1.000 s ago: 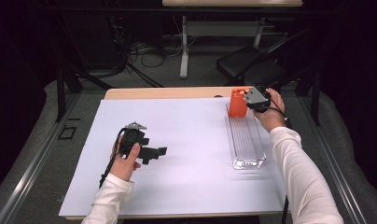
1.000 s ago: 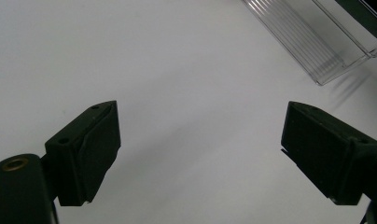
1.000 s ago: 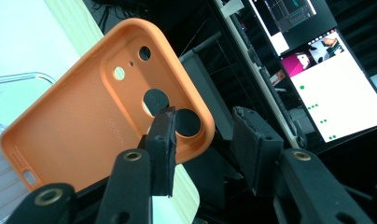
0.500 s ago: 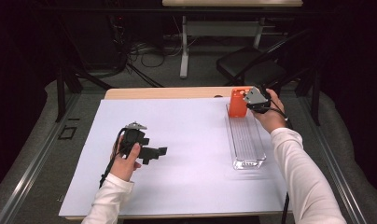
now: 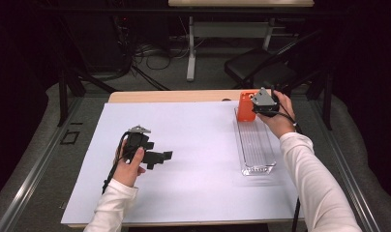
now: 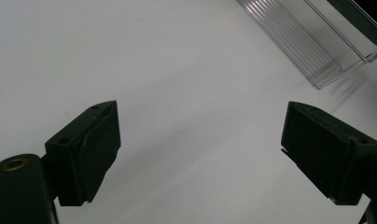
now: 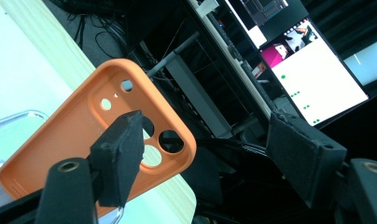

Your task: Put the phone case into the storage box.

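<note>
**Desk:** What's the frame?

**Photographer:** A person at a white-covered table (image 5: 193,145), a hand-held gripper in each hand. The right gripper (image 7: 210,154) has just been opening: its jaws stand wide beside an orange phone case (image 7: 100,144), one black pad in front of the case's inner face, the other well clear, so the case appears released. From above, the case (image 5: 244,107) stands upright at the far end of a clear plastic tray (image 5: 257,150).

**Desk:** And the other hand?

**Photographer:** The left gripper (image 5: 157,157) rests low over bare table, jaws spread wide, nothing between them (image 6: 200,144).

**Desk:** Advice for the step?

**Photographer:** It looks like a let-go after propping the case in the tray. I'd judge the safest exit is straight back along the jaws' line, keeping the near pad from dragging the case's edge; an upright case leaning on a thin tray wall could tip easily. The left gripper seems best kept where it is.
</note>
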The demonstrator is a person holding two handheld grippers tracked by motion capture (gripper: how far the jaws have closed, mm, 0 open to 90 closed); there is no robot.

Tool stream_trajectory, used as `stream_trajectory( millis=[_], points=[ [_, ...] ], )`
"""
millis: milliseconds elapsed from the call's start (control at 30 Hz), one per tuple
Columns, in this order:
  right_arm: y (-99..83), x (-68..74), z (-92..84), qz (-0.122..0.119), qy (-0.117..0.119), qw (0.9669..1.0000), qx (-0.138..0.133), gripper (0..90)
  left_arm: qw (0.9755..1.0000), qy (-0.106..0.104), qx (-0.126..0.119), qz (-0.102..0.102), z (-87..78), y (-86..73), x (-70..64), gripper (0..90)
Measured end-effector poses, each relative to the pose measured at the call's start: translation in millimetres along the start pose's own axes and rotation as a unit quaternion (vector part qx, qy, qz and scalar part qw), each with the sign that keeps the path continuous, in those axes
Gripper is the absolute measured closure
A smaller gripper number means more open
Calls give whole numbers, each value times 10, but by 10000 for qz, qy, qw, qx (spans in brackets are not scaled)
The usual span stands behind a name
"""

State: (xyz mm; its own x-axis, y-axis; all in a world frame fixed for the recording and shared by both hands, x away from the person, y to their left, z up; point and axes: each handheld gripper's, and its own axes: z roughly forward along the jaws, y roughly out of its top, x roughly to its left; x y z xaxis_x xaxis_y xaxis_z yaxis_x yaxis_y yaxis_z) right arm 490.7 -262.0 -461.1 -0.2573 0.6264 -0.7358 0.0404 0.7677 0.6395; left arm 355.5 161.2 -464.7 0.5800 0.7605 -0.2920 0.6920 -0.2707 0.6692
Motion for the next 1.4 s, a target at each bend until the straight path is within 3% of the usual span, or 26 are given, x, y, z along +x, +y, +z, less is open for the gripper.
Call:
stream_trajectory(
  millis=[267,400,700,800,1000,1067,1267,1400],
  points=[
    [46,15,-46,103,51,9999,111,215,10000,-14,-23,7,-28,2,-12,121],
    [98,-13,-91,424,0,9990,137,154,10000,-11,-57,23,-39,5,-16,121],
    [160,-44,-124,729,112,9971,211,95,10000,-34,-61,18,-50,6,-3,121],
    [193,-61,-122,936,318,9945,342,28,10000,-43,-54,16,-59,6,3,121],
    [240,-88,-139,1091,504,9915,488,1,10000,-53,-57,13,-53,4,-7,120],
    [260,-107,-145,1213,548,9897,521,0,10000,-52,-56,15,-53,3,-8,121],
    [273,-125,-147,1298,515,9888,527,0,10000,-46,-57,13,-52,3,-4,120],
    [267,-144,-140,1482,594,9853,610,0,10000,-62,-47,5,-48,3,-7,120]
  ],
)
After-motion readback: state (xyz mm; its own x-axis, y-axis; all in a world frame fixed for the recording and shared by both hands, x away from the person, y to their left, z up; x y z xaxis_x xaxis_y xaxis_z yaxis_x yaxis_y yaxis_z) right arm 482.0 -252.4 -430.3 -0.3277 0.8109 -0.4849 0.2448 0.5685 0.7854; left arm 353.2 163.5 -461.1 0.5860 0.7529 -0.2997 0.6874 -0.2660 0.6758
